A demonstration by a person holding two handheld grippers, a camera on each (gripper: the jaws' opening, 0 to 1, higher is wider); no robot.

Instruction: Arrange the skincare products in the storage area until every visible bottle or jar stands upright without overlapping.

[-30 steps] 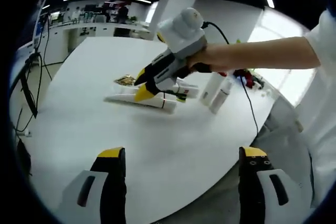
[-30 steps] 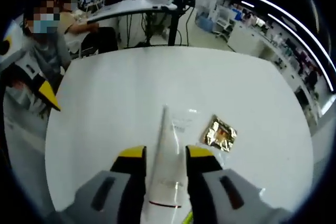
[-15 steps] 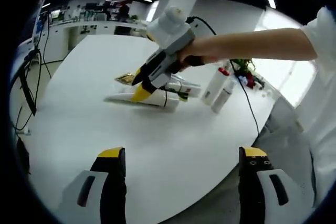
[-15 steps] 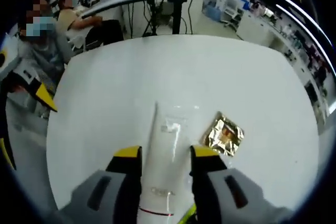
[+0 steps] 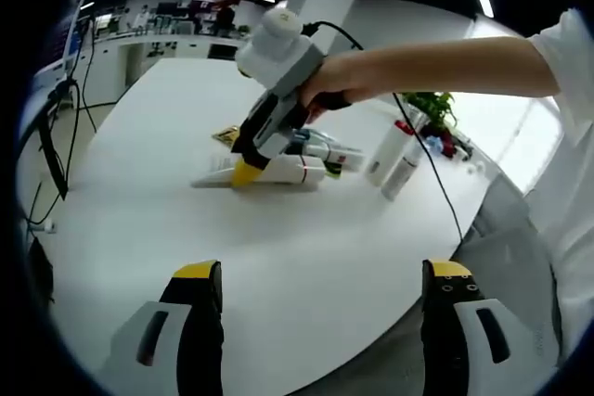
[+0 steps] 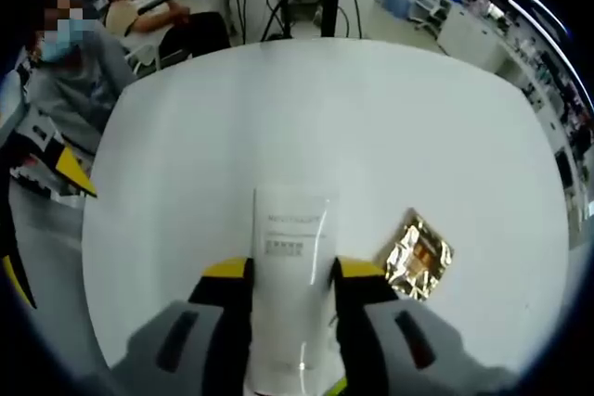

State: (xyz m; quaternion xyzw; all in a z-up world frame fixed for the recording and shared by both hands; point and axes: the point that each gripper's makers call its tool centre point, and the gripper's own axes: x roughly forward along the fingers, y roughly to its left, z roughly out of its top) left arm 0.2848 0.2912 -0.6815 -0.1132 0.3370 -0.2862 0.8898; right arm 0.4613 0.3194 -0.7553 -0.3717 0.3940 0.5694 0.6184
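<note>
A white tube (image 6: 290, 229) lies on the round white table (image 6: 306, 108), and my right gripper (image 6: 292, 274) is shut on it, one jaw against each side. In the left gripper view the right gripper (image 5: 245, 172), held by a hand, slants steeply down onto that white tube (image 5: 283, 172). More tubes (image 5: 327, 149) lie just behind it. Two white bottles (image 5: 383, 152) stand upright to their right. My left gripper (image 5: 325, 277) hovers open over the table's near edge, with nothing between its jaws.
A gold sachet (image 6: 418, 255) lies right of the held tube, and the same sachet (image 5: 225, 134) sits behind the tubes. A cable (image 5: 436, 183) runs across the table. A plant (image 5: 429, 108) stands at the far right. People sit beyond the table edge (image 6: 79, 53).
The right gripper has tipped more steeply over the tube, and the tube's flat crimped end now faces its camera broadside. The left gripper has not moved.
</note>
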